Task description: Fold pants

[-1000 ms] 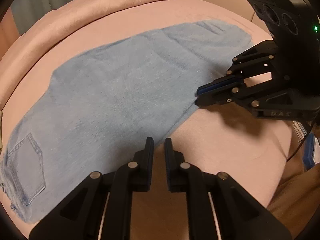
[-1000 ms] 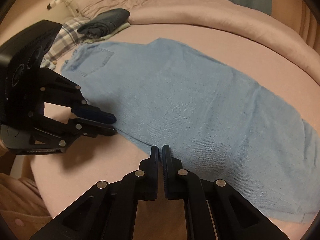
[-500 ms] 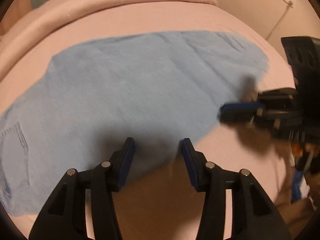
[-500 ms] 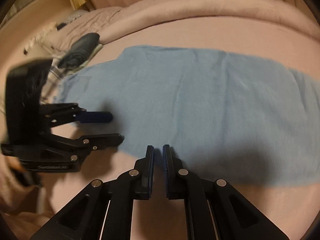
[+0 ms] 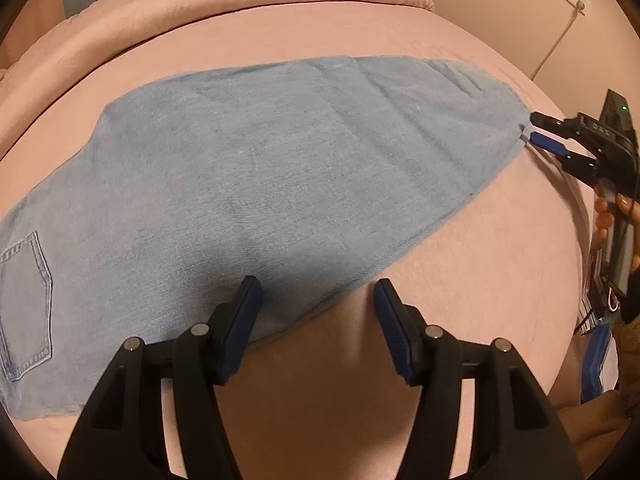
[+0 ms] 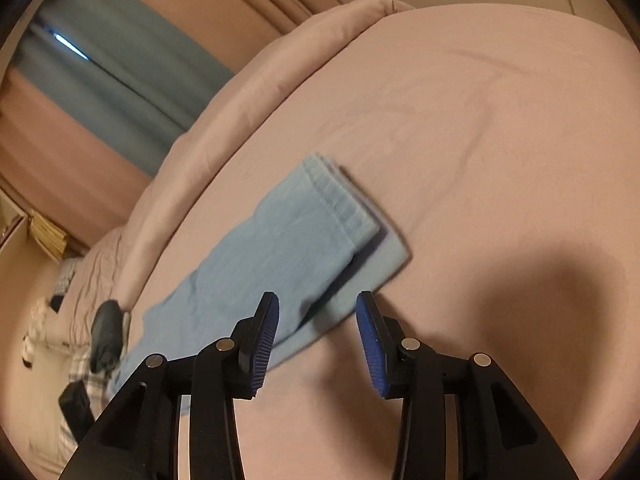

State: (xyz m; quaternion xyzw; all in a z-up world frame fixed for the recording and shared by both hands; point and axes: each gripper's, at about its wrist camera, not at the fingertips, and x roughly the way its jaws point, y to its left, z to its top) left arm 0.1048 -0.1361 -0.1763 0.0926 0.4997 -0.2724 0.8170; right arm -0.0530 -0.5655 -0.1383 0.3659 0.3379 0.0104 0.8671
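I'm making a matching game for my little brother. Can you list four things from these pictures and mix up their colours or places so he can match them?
Things:
1. pants
2. bed sheet
3. back pocket
4. curtain

Clues:
A. pink, spread under everything
B. teal, hanging behind the bed
C. light blue denim, lying flat
D. stitched patch at the far left of the left wrist view

Pairs: 1-C, 2-A, 3-D, 4-B
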